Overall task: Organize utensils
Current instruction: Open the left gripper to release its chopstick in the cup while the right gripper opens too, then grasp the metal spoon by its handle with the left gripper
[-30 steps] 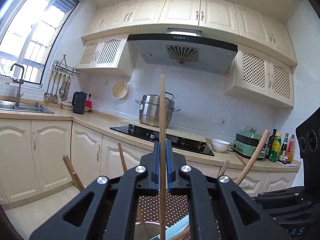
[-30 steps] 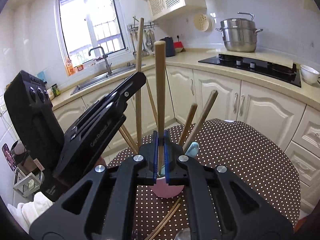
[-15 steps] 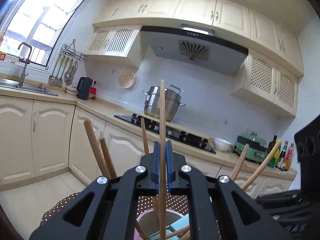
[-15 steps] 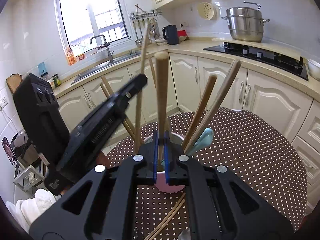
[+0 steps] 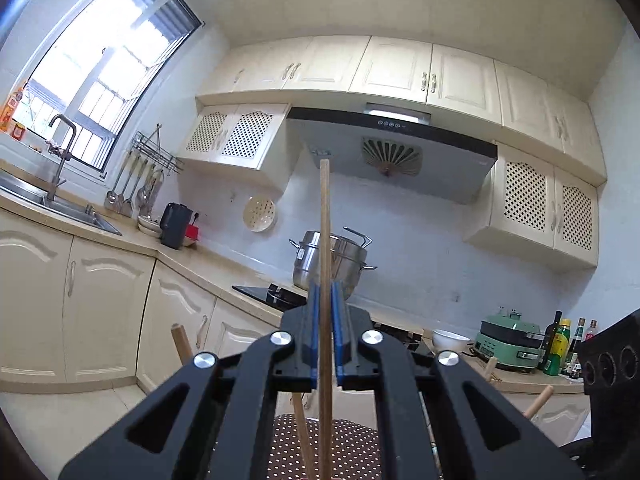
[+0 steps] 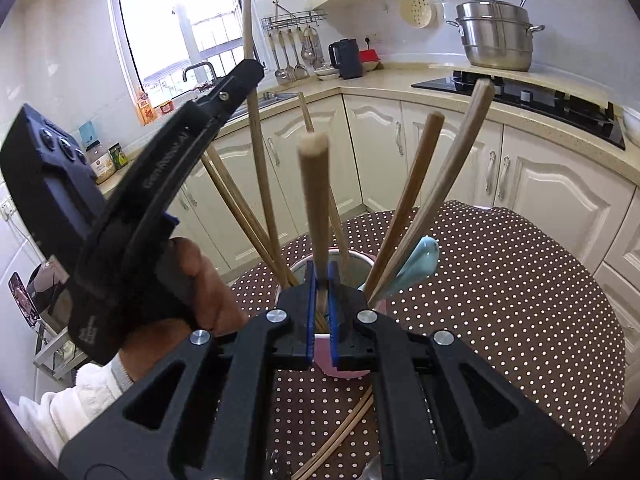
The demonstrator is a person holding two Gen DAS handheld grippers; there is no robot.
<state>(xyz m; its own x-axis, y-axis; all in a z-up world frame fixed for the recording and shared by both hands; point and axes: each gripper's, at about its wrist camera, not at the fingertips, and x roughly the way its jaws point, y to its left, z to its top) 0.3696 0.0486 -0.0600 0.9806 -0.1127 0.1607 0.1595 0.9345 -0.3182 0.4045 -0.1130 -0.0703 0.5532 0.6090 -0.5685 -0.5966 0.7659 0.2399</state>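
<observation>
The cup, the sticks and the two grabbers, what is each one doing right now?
Pink cup: upright on the dotted table, holding several sticks.
Blue spoon: leaning in the cup.
Left gripper: jaws shut on a thin stick.
Right gripper: jaws shut on a thick stick.
Loose sticks: lying on the table.

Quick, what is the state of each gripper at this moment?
Left gripper: shut on a thin wooden stick.
Right gripper: shut on a thick wooden handle standing in the pink cup.
</observation>
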